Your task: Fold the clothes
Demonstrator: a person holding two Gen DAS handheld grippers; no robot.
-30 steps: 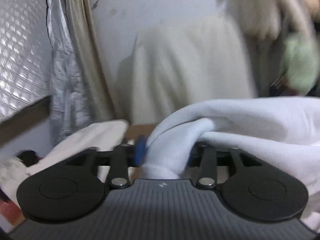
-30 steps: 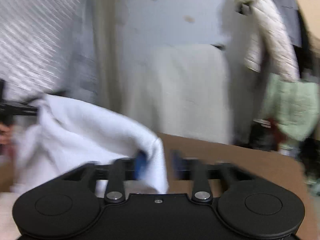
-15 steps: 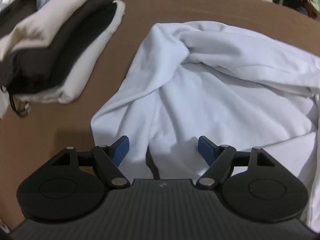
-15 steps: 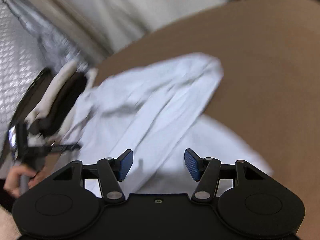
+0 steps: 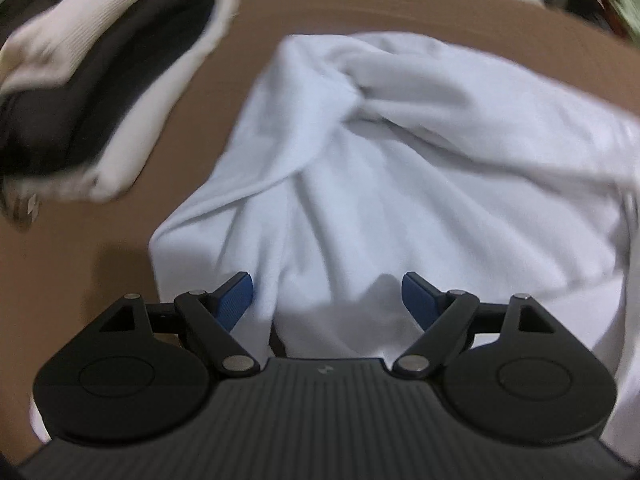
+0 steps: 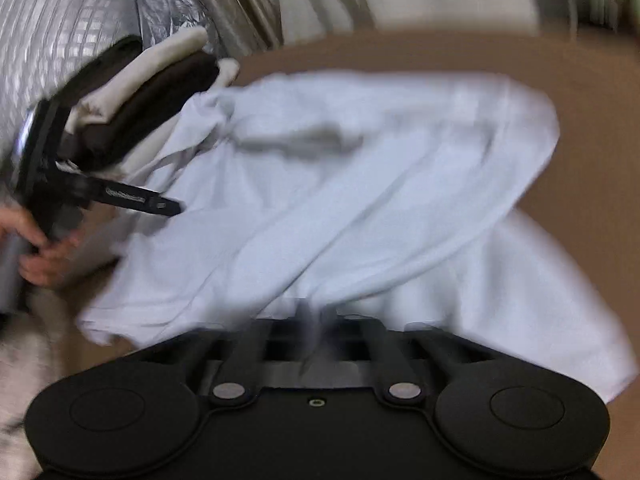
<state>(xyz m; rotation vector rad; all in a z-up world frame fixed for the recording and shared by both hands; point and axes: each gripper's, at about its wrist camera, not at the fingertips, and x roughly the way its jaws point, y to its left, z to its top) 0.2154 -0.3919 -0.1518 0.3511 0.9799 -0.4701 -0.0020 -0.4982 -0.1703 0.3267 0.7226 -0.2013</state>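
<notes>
Garment: white garment [image 5: 400,184], soft matte knit, crumpled into long diagonal folds and rounded ridges; spread over the middle of the brown surface [image 5: 100,240], one fold bunched toward the far edge.
Garment, right wrist view: same white cloth [image 6: 360,200], broad overlapping bands running diagonally; near hem blurred.
Left gripper: left gripper [image 5: 327,296], black linkage arms, blue ribbed pads; jaws standing wide, pads clear of the cloth on both sides, a raised fold lying between them, nothing clamped.
Left gripper, right wrist view: seen from the side at the left edge [image 6: 120,196], slim black finger lying over the garment's left border; person's hand [image 6: 36,248] wrapped around its handle.
Right gripper: right gripper [image 6: 316,320], black body with round pivot housings; jaws drawn together on a pinch of the white cloth at the near edge; fingertips blurred.
Stack: folded stack [image 5: 92,92], cream and dark brown layers, thick rounded edges, at the far left corner, just beside the garment.
Surface: flat, matte, uniform brown.
Background: quilted silver sheet [image 6: 60,32], pale hanging fabric; blurred.
</notes>
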